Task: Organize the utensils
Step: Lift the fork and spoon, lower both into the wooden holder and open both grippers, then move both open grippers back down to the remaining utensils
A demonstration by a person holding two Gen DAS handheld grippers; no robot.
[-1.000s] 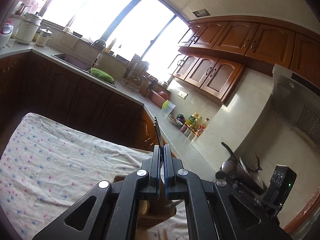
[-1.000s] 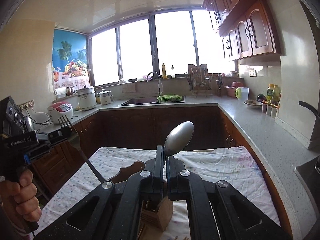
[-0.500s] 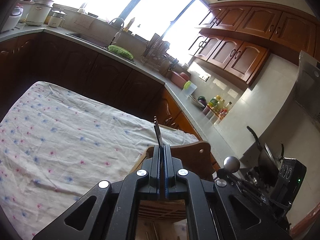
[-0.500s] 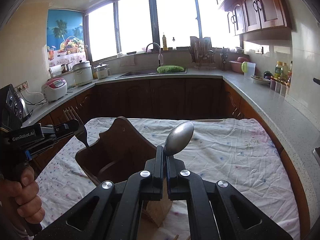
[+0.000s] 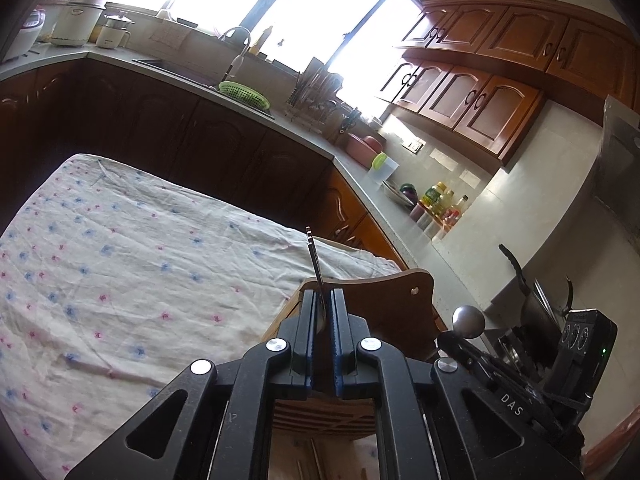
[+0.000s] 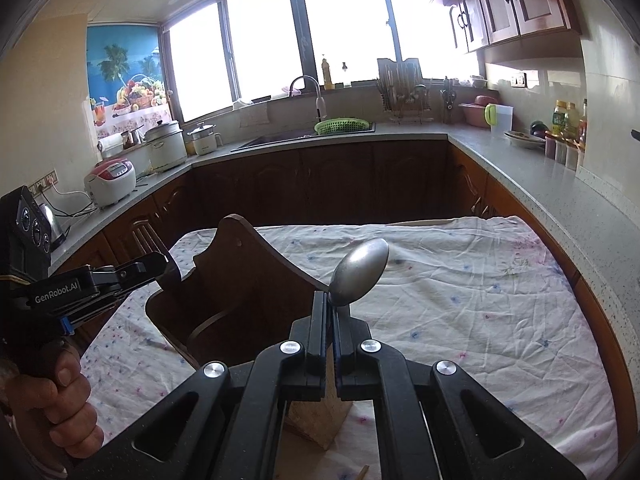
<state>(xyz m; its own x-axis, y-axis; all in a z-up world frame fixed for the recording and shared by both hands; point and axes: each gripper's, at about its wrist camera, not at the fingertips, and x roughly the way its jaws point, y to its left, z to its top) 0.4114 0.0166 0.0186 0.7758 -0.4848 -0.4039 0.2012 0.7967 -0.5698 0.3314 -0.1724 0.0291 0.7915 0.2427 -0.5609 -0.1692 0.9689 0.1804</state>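
My left gripper [image 5: 321,300] is shut on a metal fork [image 5: 314,258] seen edge-on, tines pointing up and away. In the right wrist view the left gripper [image 6: 158,266] holds the fork [image 6: 149,238] just left of the dark wooden utensil holder [image 6: 240,292]. My right gripper [image 6: 330,308] is shut on a metal spoon [image 6: 360,272], bowl up, over the holder's right side. The holder [image 5: 384,304] shows beyond the left fingers, with the spoon bowl [image 5: 468,320] to its right.
A floral cloth [image 6: 460,292] covers the table. A pale wooden block [image 6: 316,416] lies under the right gripper. Chopstick-like sticks [image 5: 316,460] lie below the left gripper. Dark kitchen counters [image 6: 520,168] run around the table on three sides.
Both grippers have dropped and tipped down toward the wooden holder, which now fills more of both views. The fork has come closer to the holder's left edge. Both grips are unchanged.
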